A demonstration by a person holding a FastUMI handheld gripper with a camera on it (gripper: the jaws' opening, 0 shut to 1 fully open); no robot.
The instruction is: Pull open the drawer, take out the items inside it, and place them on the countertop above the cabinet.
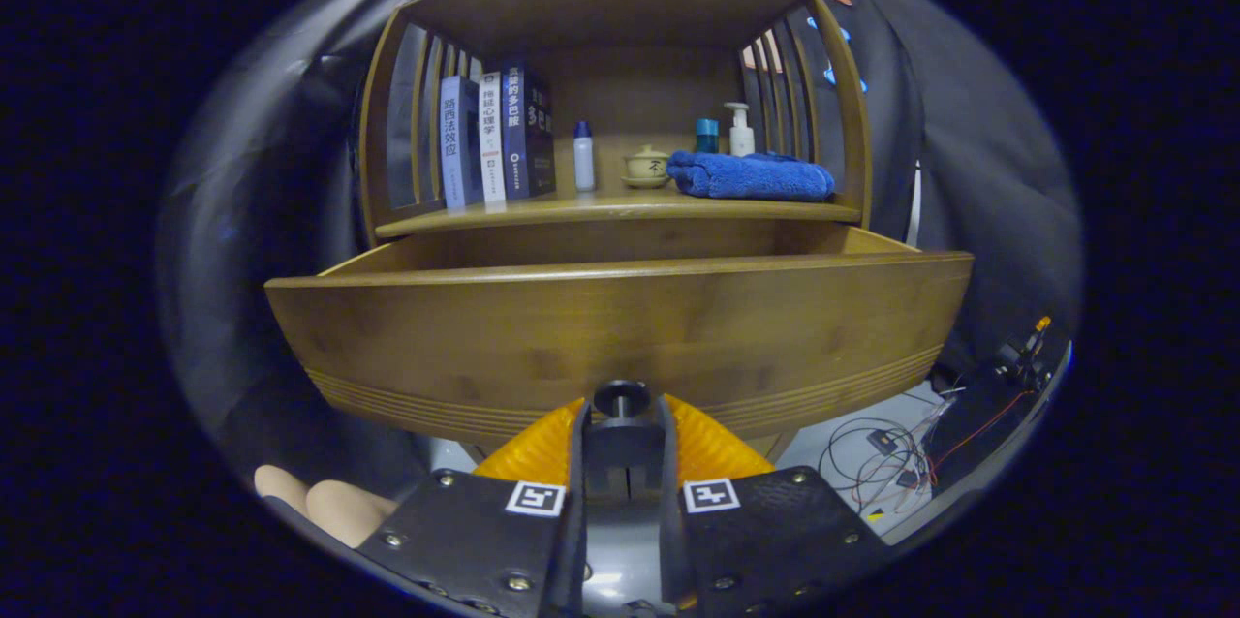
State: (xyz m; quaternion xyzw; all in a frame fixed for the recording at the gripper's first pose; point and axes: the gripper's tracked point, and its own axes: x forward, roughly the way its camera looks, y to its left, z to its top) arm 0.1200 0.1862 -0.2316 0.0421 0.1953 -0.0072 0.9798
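Observation:
The wooden drawer (pixel 620 327) stands pulled out of the cabinet, its wide front panel close ahead of me. Its dark round knob (pixel 621 395) sits low on the panel, right between my fingertips. My gripper (pixel 623 408) is shut on that knob, one finger on each side. The drawer's front hides whatever lies inside; I see just the top of its inner back wall. Above it runs the cabinet's countertop (pixel 542 211), inside a slatted wooden hutch.
On the countertop stand three books (pixel 494 139), a small white bottle (pixel 583 156), a tea cup on a saucer (pixel 646 166), a folded blue towel (pixel 751 176), a teal-capped jar (pixel 707 136) and a pump bottle (pixel 741 129). Loose cables (pixel 891 463) lie on the floor lower right. A hand (pixel 329 507) shows lower left.

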